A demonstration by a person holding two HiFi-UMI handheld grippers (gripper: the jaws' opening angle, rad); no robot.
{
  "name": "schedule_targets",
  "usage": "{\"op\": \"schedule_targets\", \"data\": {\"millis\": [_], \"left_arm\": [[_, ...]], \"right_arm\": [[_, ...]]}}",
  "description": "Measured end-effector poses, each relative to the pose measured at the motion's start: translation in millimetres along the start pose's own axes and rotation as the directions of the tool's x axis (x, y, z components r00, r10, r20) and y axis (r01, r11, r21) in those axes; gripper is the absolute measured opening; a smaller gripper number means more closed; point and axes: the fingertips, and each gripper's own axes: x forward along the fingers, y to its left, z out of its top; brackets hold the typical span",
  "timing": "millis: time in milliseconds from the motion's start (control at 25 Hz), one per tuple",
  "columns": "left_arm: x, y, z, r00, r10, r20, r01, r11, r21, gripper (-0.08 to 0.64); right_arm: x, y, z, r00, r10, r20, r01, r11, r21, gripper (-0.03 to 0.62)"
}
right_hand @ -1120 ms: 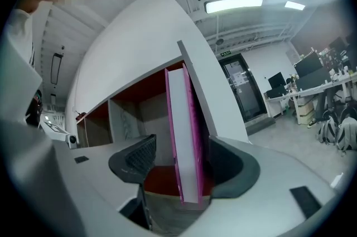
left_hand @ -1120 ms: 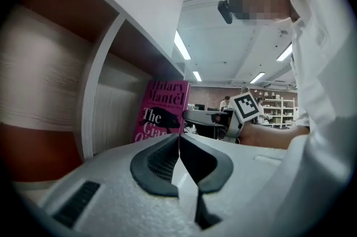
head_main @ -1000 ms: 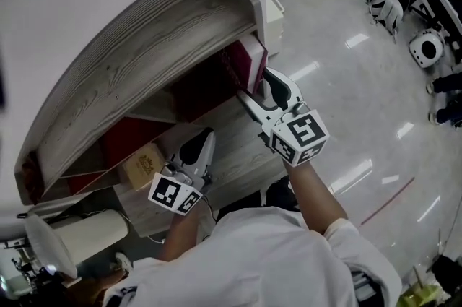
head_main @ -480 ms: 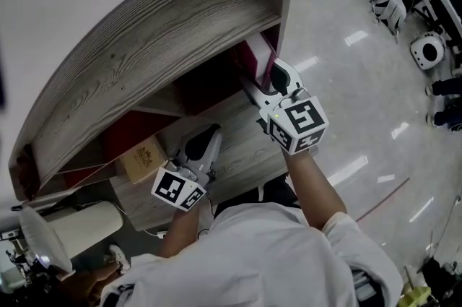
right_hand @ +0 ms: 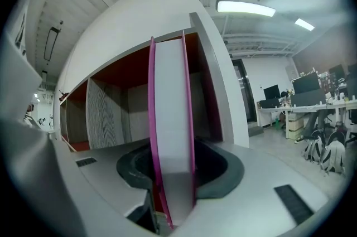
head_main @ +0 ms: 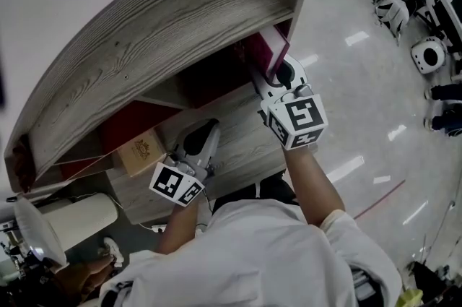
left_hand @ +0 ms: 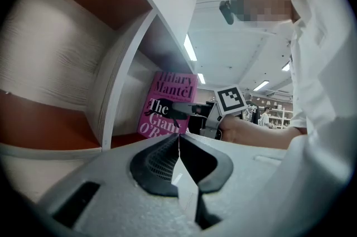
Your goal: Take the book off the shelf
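A pink book (head_main: pixel 273 53) stands upright at the right end of the grey wooden shelf (head_main: pixel 144 38). My right gripper (head_main: pixel 269 84) reaches level into that end compartment. Its jaws have just been closing, and the book's page edge (right_hand: pixel 172 119) now fills the gap between the pads, which press on both pink covers. From the left gripper view the book's pink front cover (left_hand: pixel 165 109) shows, with the right gripper (left_hand: pixel 187 110) across it. My left gripper (head_main: pixel 204 131) hangs in front of the lower shelf board, shut, with nothing between its pads (left_hand: pixel 159 155).
A small brown box (head_main: pixel 141 152) sits in a lower compartment left of the left gripper. A white cylinder (head_main: pixel 72 219) stands at the lower left. White helmets or devices (head_main: pixel 386 9) lie on the glossy floor at the right. An upright divider (left_hand: pixel 120 85) splits the compartments.
The right gripper has pushed a little further in along the book and its jaws have come together on it. The left gripper has hardly moved.
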Motion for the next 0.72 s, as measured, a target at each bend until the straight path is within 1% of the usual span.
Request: {"op": "schedule_targets", "data": {"millis": [200, 400, 600, 720], "left_arm": [[0, -4, 1, 1.000, 0.008, 0.009, -0.008, 1.000, -0.007, 0.018], [-2, -10, 2, 1.000, 0.013, 0.019, -0.013, 1.000, 0.008, 0.018], [-3, -25, 8, 0.999, 0.017, 0.042, -0.018, 1.000, 0.021, 0.018], [-5, -36, 9, 0.998, 0.037, 0.045, -0.039, 0.998, 0.041, 0.018]], "right_arm": [[-6, -3, 2, 1.000, -0.009, 0.011, 0.009, 1.000, -0.008, 0.150], [-18, -2, 0, 1.000, -0.006, 0.014, 0.006, 1.000, -0.016, 0.147], [-42, 1, 2, 1.000, -0.002, 0.022, 0.003, 1.000, -0.024, 0.146], [-62, 2, 5, 0.999, -0.002, 0.033, 0.003, 0.999, -0.039, 0.144]]}}
